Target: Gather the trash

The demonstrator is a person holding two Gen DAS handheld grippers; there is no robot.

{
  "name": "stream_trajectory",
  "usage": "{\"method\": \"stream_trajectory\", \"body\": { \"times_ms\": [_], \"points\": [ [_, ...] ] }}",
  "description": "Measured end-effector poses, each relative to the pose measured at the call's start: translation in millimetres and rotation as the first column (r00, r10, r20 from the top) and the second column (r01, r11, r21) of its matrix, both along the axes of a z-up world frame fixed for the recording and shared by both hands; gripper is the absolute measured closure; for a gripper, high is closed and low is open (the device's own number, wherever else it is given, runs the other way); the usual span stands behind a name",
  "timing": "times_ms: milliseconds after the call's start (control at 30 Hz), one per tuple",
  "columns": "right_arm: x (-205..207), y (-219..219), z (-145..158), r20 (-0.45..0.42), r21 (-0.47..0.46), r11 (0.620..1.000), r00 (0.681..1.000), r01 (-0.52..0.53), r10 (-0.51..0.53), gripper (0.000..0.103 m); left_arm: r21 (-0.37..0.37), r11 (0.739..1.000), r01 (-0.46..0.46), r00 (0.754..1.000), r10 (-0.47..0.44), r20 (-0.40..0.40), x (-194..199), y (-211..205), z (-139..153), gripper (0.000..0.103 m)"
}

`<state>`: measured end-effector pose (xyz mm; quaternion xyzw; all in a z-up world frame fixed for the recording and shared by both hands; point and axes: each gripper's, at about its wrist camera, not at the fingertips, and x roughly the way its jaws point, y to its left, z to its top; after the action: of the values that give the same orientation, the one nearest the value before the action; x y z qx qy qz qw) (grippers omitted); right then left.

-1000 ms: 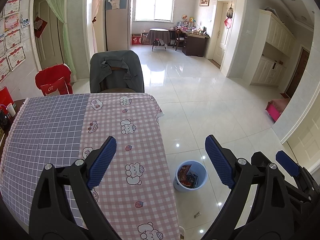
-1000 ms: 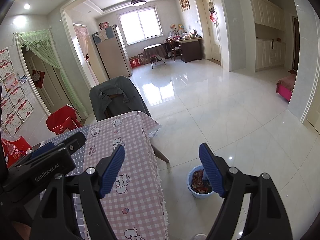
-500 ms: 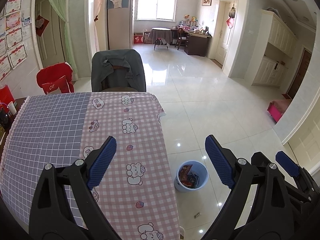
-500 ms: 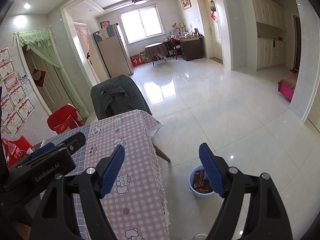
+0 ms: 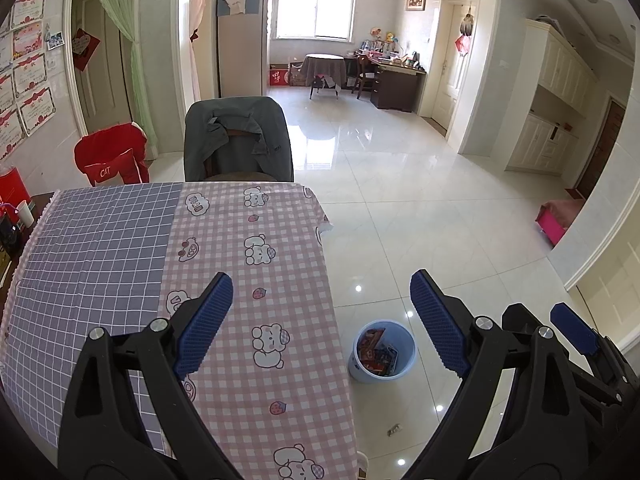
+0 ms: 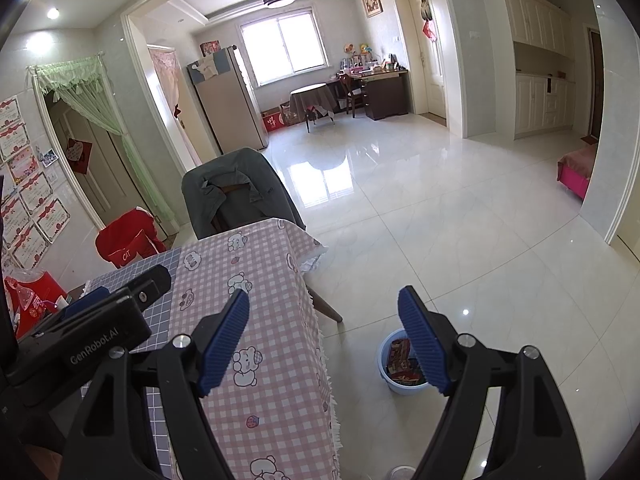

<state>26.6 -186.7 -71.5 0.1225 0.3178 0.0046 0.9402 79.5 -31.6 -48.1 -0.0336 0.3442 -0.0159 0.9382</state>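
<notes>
Left wrist view: left claw (image 5: pixel 320 312) spread wide, holding nothing, above the checked-cloth bench (image 5: pixel 248 280). Right claw (image 6: pixel 324 338) likewise agape and empty. Blue bin (image 5: pixel 382 350) (wrappers inside) stands on the tiled floor (image 5: pixel 420 208) just beside the bench edge. Beyond the bench, a chair (image 5: pixel 238 144) draped with a grey jacket.
</notes>
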Motion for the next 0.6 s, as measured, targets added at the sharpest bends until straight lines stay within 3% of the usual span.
{"method": "stream_trajectory", "body": {
  "times_ms": [600],
  "points": [
    [-1.9, 0.6, 2.3, -0.004, 0.007, 1.000, 1.000, 0.004, -0.004, 0.027, -0.002, 1.000, 0.001, 1.000, -0.001, -0.003, 0.2, -1.4, 0.7, 0.014]
  ]
}}
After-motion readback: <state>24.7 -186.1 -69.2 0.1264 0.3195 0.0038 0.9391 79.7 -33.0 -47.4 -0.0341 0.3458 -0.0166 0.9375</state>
